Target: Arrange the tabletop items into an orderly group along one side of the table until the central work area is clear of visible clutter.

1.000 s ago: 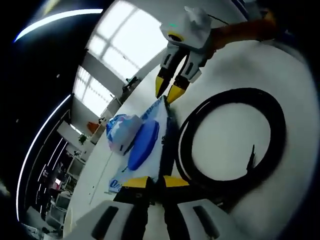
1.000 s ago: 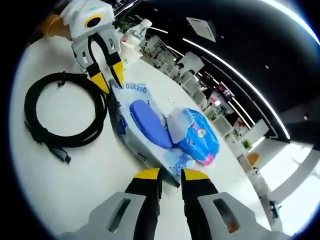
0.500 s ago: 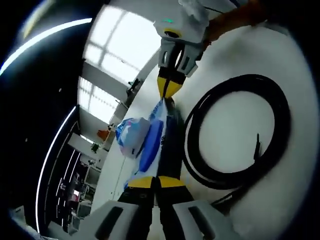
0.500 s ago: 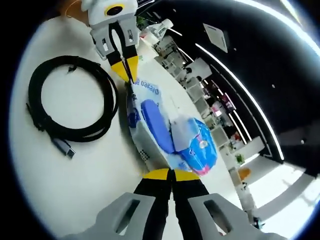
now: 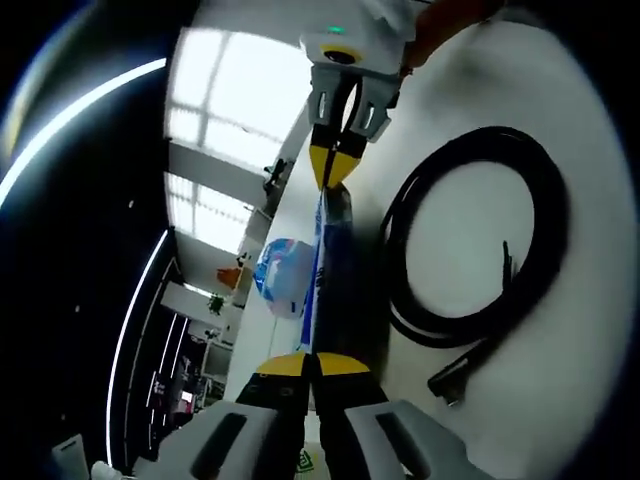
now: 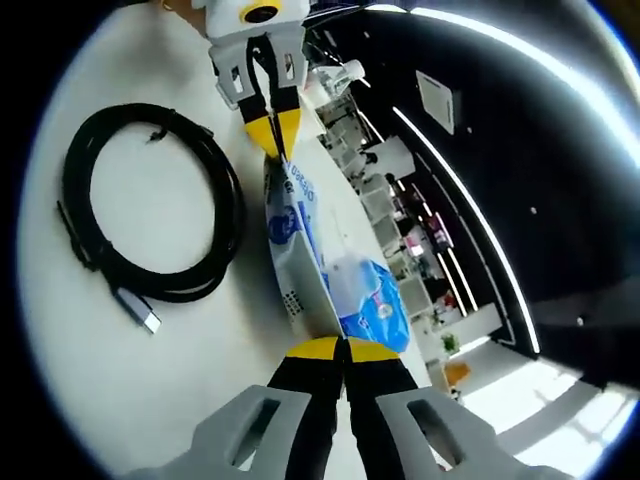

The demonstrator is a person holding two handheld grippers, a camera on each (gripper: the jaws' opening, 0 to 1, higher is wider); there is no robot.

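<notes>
A blue and white wet-wipe pack hangs edge-on between the two grippers, lifted off the white table. My right gripper is shut on its near end. My left gripper grips the far end, also shut. In the left gripper view the pack is a thin strip running from my left gripper up to the right gripper. A smaller blue packet clings to the pack's side, seen as packet in the right gripper view.
A coiled black cable with a silver USB plug lies on the table beside the pack; cable is right of the pack in the left gripper view. An orange sleeve holds the far gripper. Windows and shelving stand beyond the table.
Both grippers shut on the pack's ends, then raised it; the pack turned from lying flat to hanging edge-on. The cable stayed put.
</notes>
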